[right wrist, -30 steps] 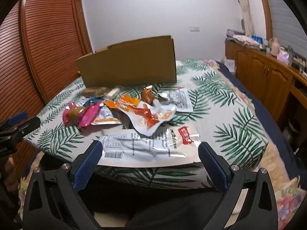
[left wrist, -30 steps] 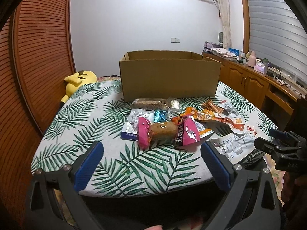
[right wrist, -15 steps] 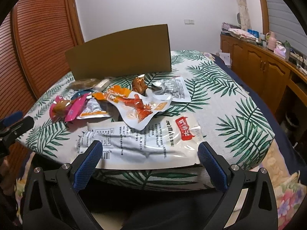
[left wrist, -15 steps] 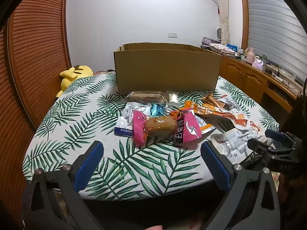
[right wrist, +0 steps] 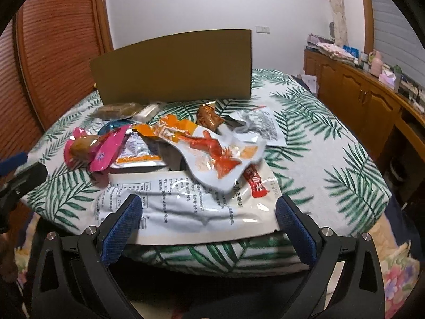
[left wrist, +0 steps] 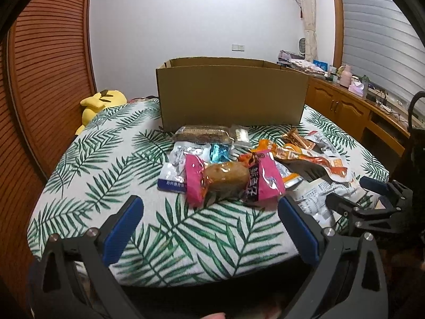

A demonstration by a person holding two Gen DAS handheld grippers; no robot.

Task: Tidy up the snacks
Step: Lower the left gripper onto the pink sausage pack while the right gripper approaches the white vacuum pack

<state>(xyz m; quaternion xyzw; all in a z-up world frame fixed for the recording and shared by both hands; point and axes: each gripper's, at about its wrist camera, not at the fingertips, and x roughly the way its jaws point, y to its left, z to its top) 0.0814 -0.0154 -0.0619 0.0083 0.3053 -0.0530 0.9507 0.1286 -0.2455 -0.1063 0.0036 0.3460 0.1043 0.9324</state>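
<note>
A pile of snack packets lies on the leaf-print table [left wrist: 106,180] in front of an open cardboard box [left wrist: 231,93]. A pink-wrapped brown bun [left wrist: 225,178] lies nearest my left gripper [left wrist: 209,212], which is open and empty just short of it. A large white flat packet [right wrist: 191,207] lies at the table's front edge, its near edge between the fingers of my open right gripper [right wrist: 204,212]. An orange and white chicken-feet packet [right wrist: 212,148] rests on top of it. The box [right wrist: 175,66] also shows in the right wrist view.
A yellow plush toy [left wrist: 99,101] lies at the table's far left. Wooden slatted doors [left wrist: 45,79] stand on the left and wooden cabinets [left wrist: 345,106] with clutter on the right. My right gripper [left wrist: 372,202] shows at the left view's right edge.
Both grippers have moved forward toward the table. The snacks and box now look larger and closer. Nothing has been picked up.
</note>
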